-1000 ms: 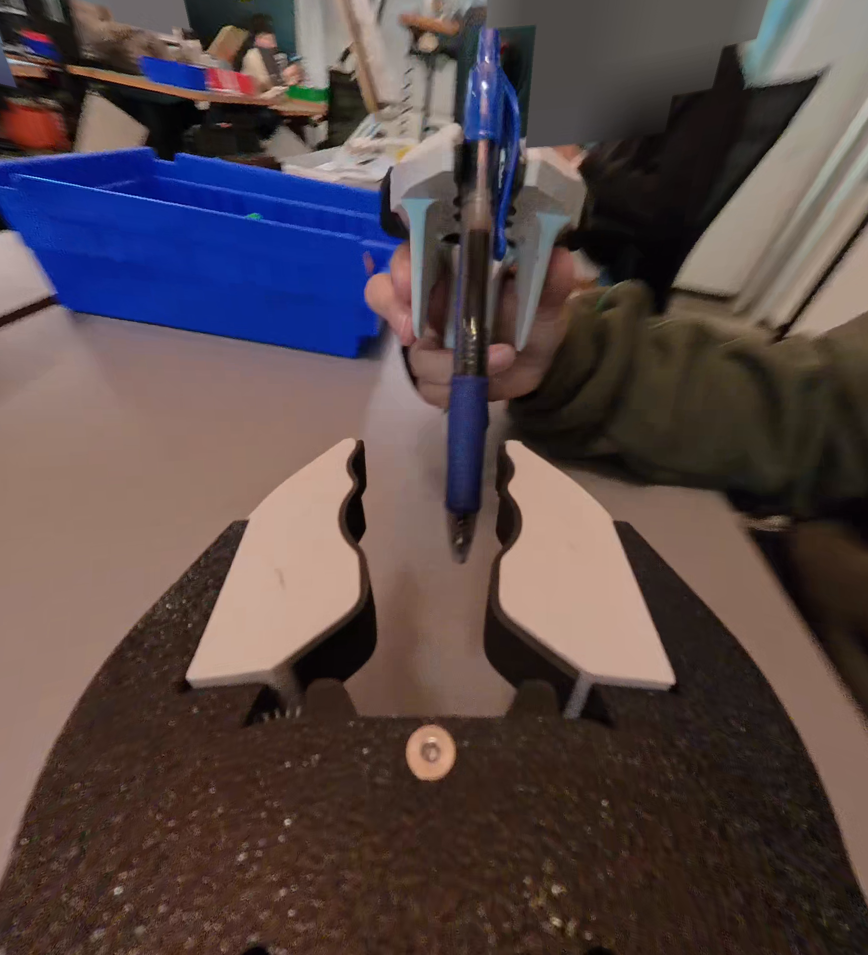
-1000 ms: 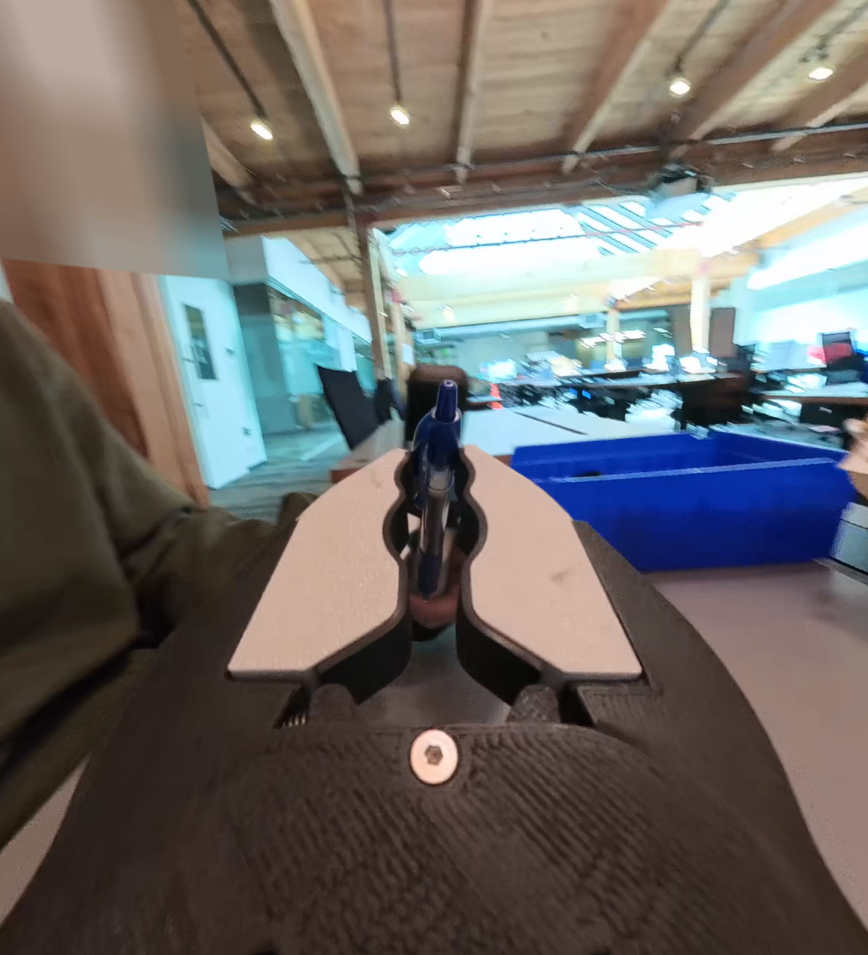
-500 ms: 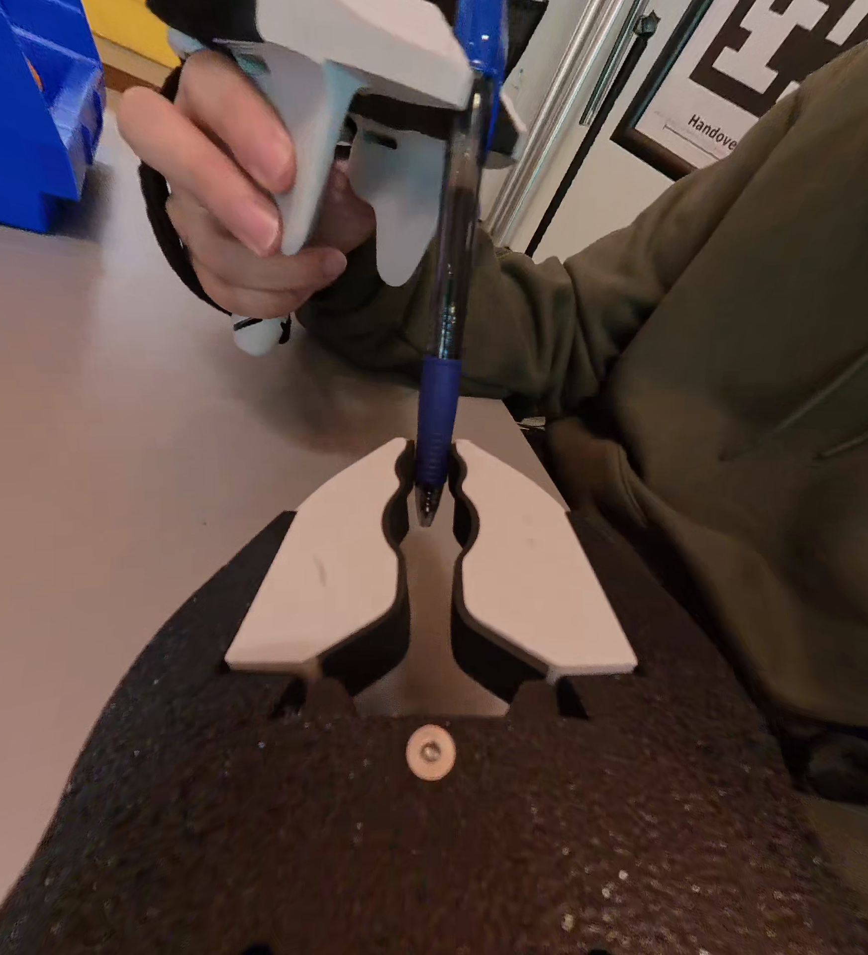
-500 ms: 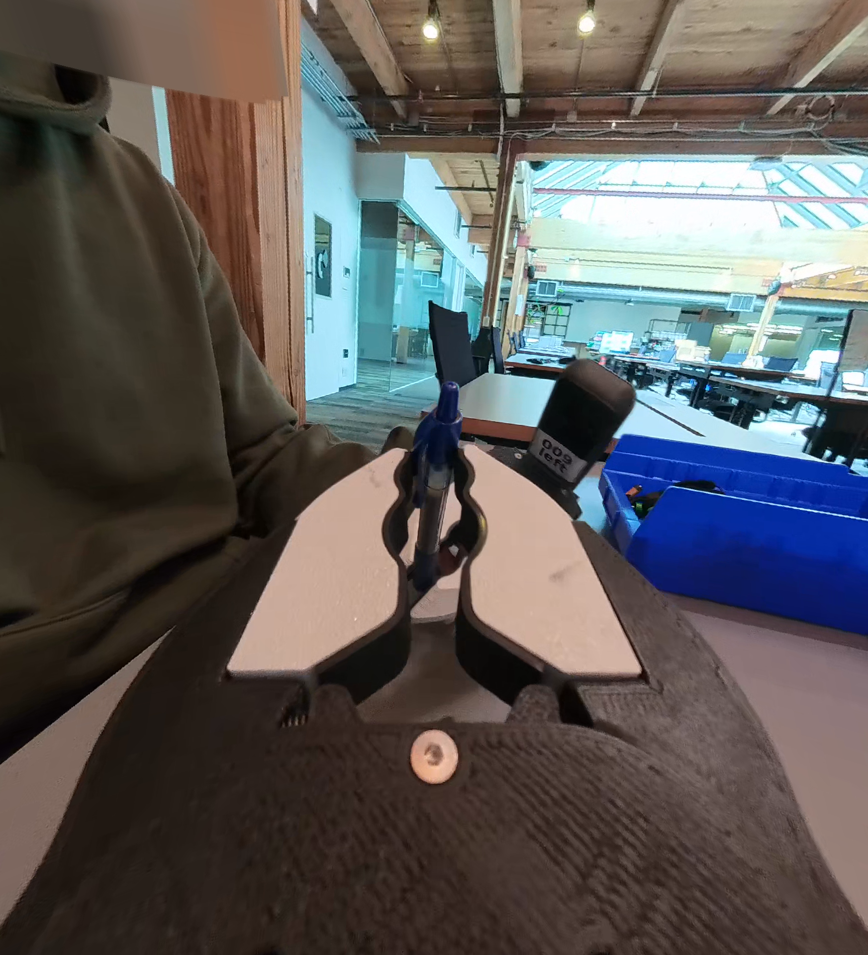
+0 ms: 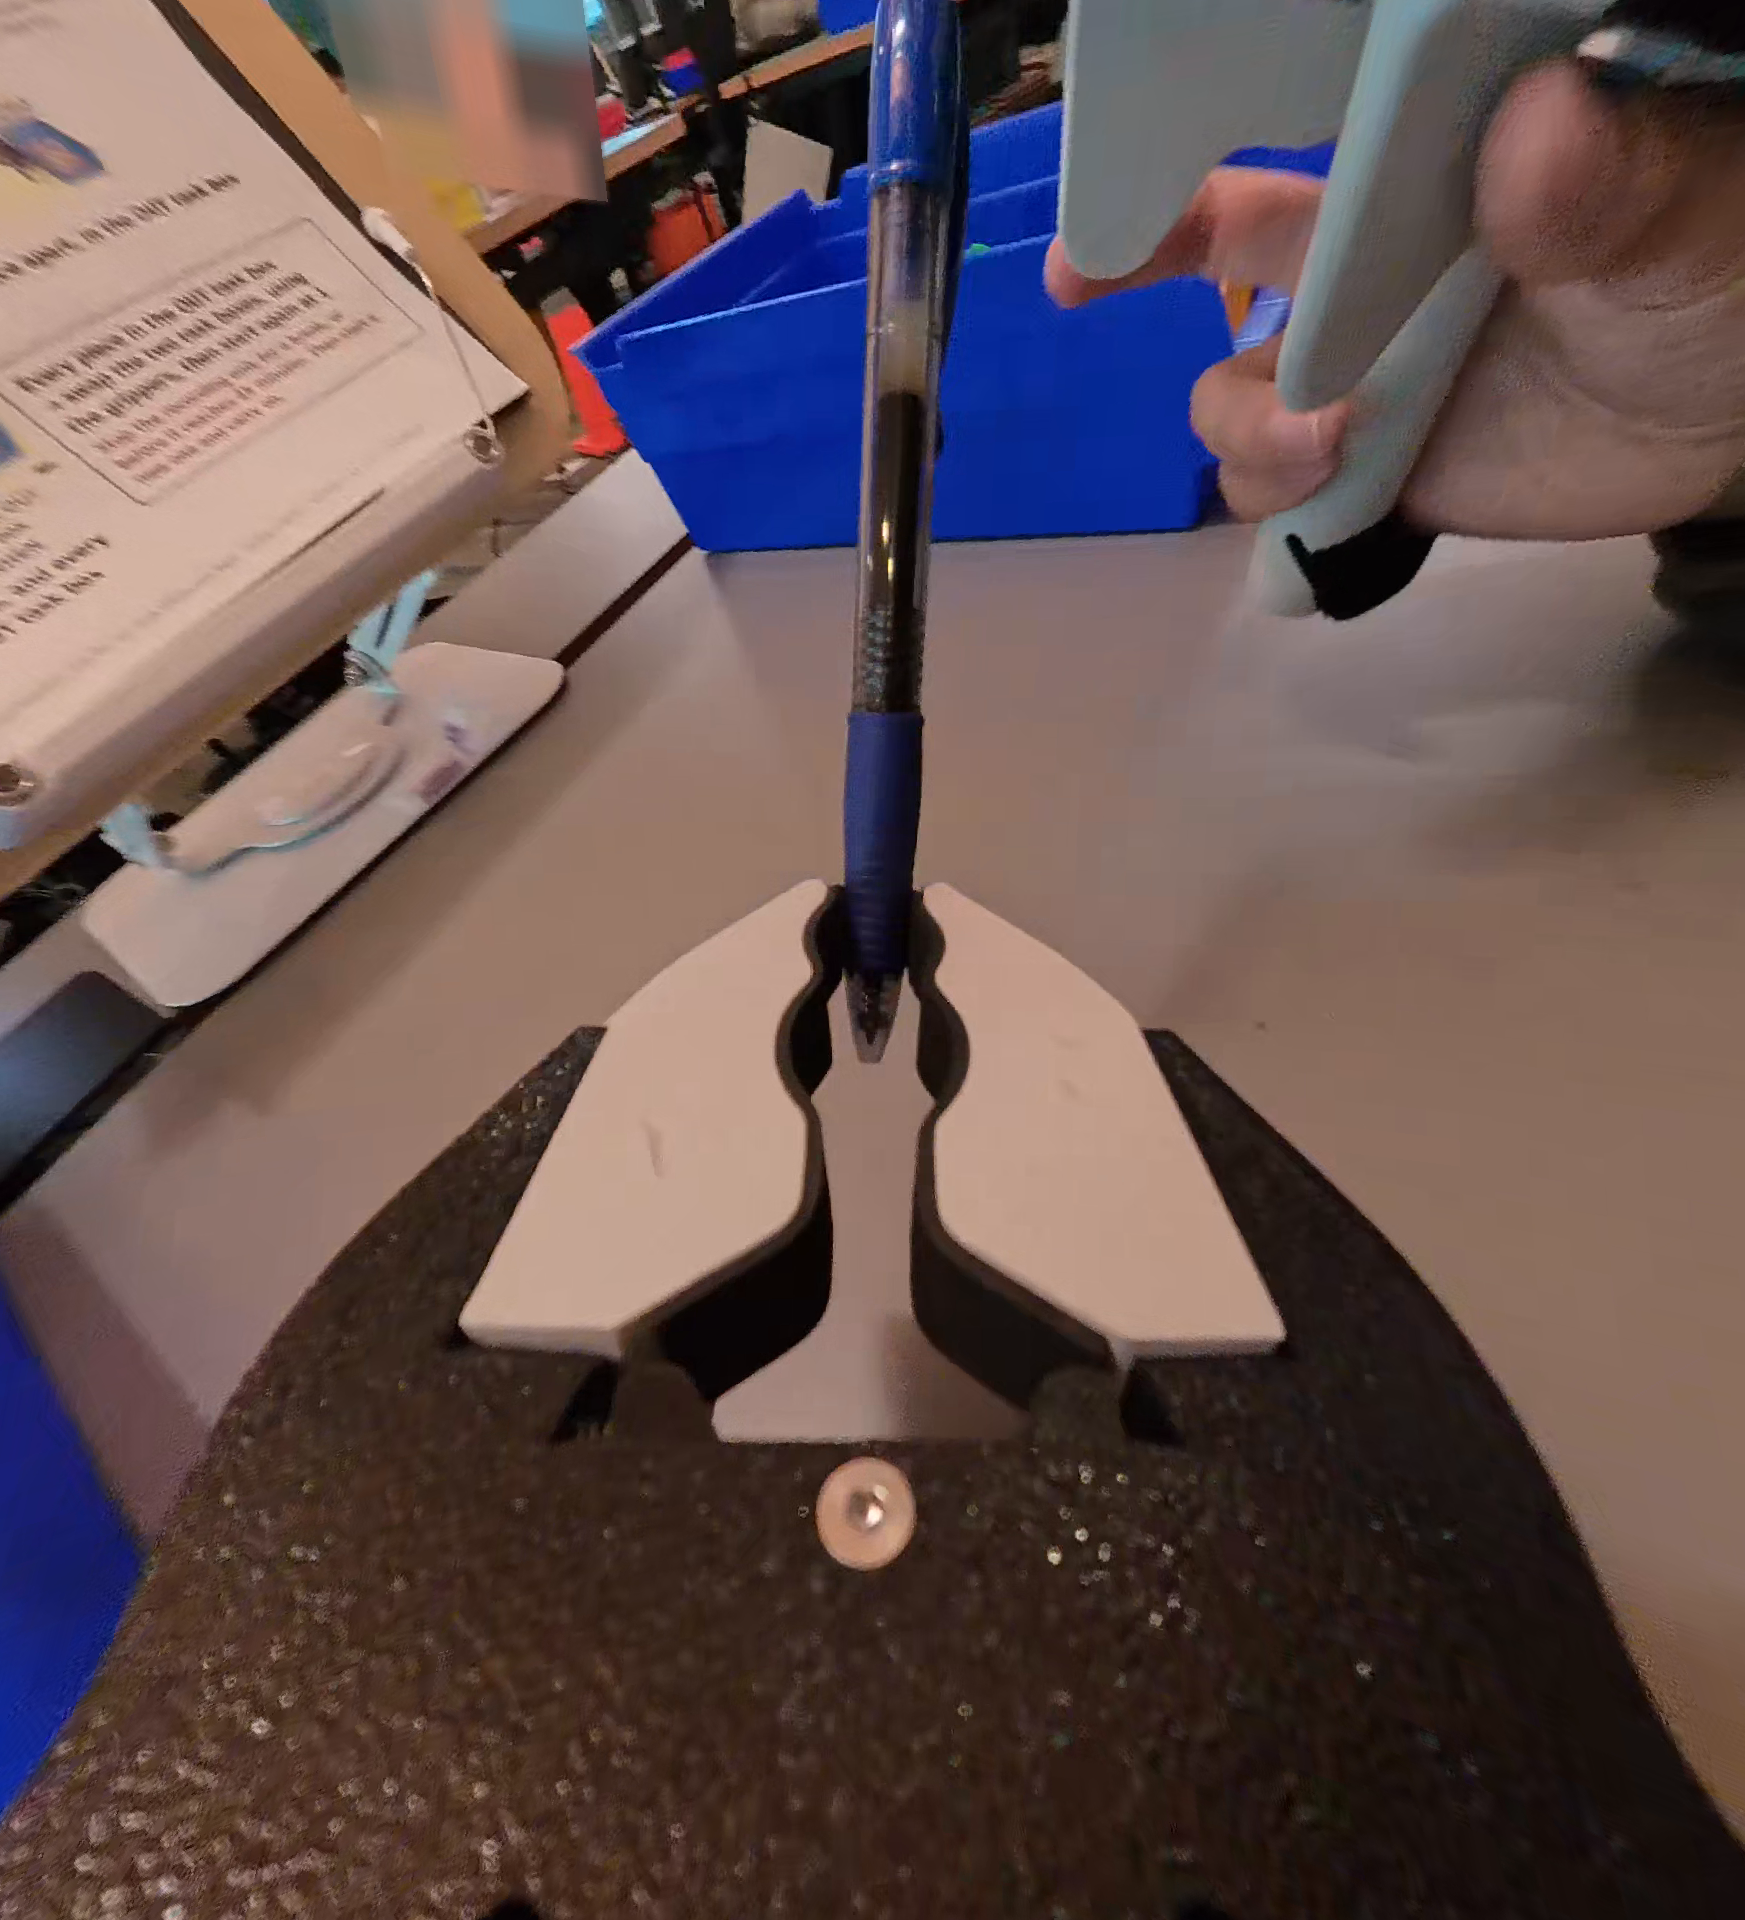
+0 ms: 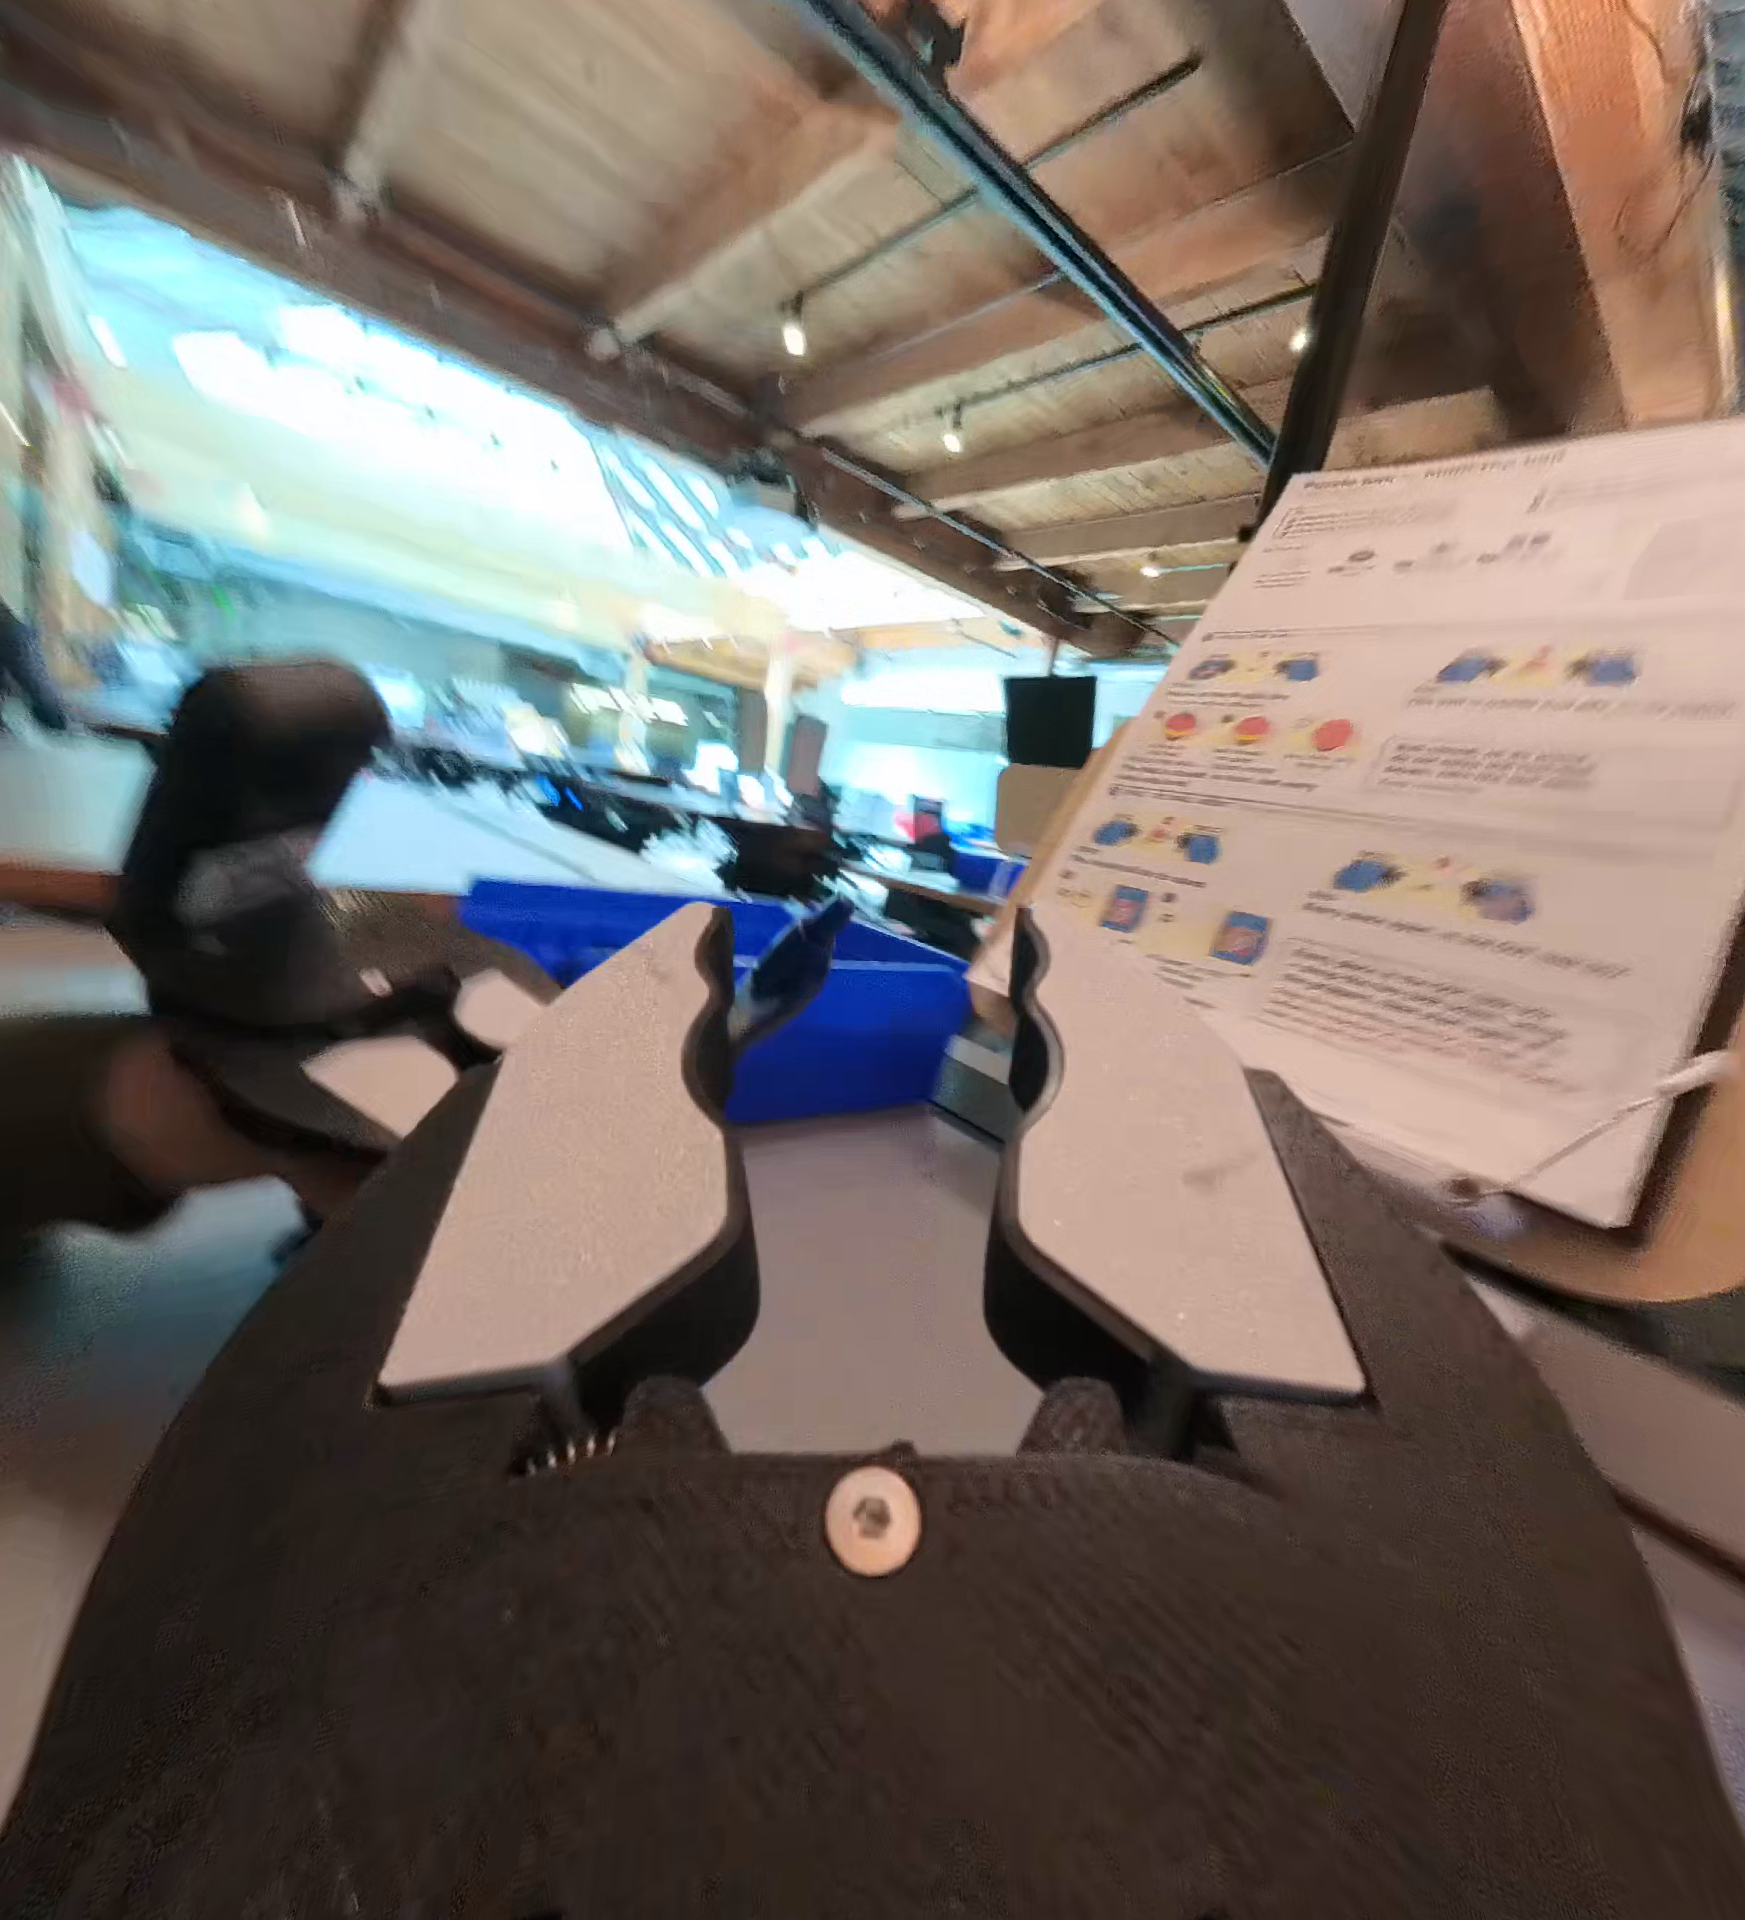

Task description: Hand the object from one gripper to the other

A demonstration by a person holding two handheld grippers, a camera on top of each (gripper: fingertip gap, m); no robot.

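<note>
A blue pen (image 5: 889, 520) with a clear barrel stands upright in the left wrist view. My left gripper (image 5: 873, 904) is shut on its blue rubber grip, with the tip pointing down between the fingers. A hand (image 5: 1574, 343) holds my right gripper at the upper right of that view, apart from the pen. In the right wrist view my right gripper (image 6: 863, 935) is open and empty. The pen's blue end (image 6: 795, 966) shows blurred beyond its left finger, not touching. The left gripper's black body (image 6: 244, 831) is at the left.
A blue bin (image 5: 951, 416) stands at the back of the grey table (image 5: 1263, 831). An instruction sheet on a tilted board (image 5: 172, 416) with a flat base (image 5: 328, 790) stands to the left. It also shows in the right wrist view (image 6: 1419, 831). Some 12 centimetres of space lies between my two pairs of fingers.
My right gripper has opened, let go of the pen and drawn away to the side. My left gripper has closed on the pen's grip and now holds it alone. Both views have swung.
</note>
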